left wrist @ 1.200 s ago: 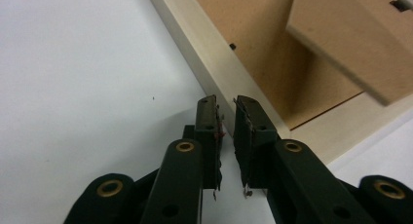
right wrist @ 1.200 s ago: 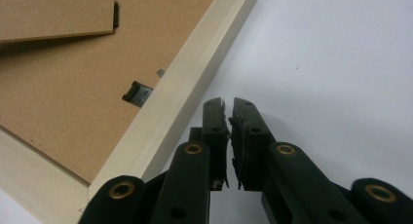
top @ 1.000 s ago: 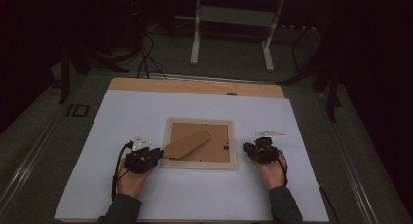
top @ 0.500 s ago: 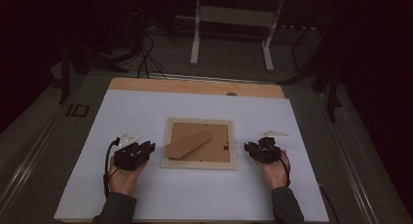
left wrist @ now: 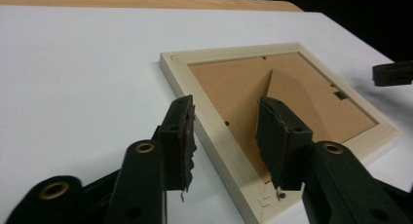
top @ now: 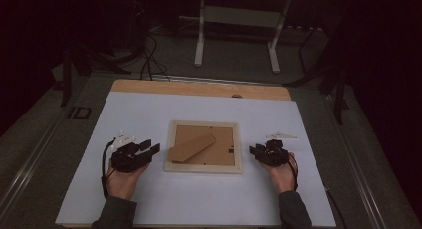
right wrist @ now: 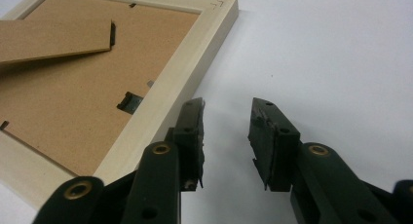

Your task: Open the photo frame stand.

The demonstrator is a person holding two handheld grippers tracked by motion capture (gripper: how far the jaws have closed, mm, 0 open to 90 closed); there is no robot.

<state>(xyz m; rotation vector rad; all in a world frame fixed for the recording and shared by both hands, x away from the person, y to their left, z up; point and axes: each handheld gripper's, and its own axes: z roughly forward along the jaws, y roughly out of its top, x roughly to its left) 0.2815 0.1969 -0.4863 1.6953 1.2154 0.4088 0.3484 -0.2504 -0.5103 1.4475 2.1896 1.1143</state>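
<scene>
Frame (top: 204, 148) lies face-down, left gripper (top: 149, 149) at nine o'clock, right gripper (top: 257, 152) at three, both spread and empty; uneven lifting could tip it or swing its stand (top: 192, 148).

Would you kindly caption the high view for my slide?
Two open grippers, left and right, flank a face-down picture frame.

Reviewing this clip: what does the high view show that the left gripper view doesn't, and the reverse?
High view alone: both hands, the left gripper and right gripper flanking the picture frame, the whole white table, and the floor and metal stand beyond. Left gripper view alone: close detail, its open jaws over the frame's near rail, with corner joint marks visible. Both share: the frame lying face down, brown backing and easel stand up.
</scene>
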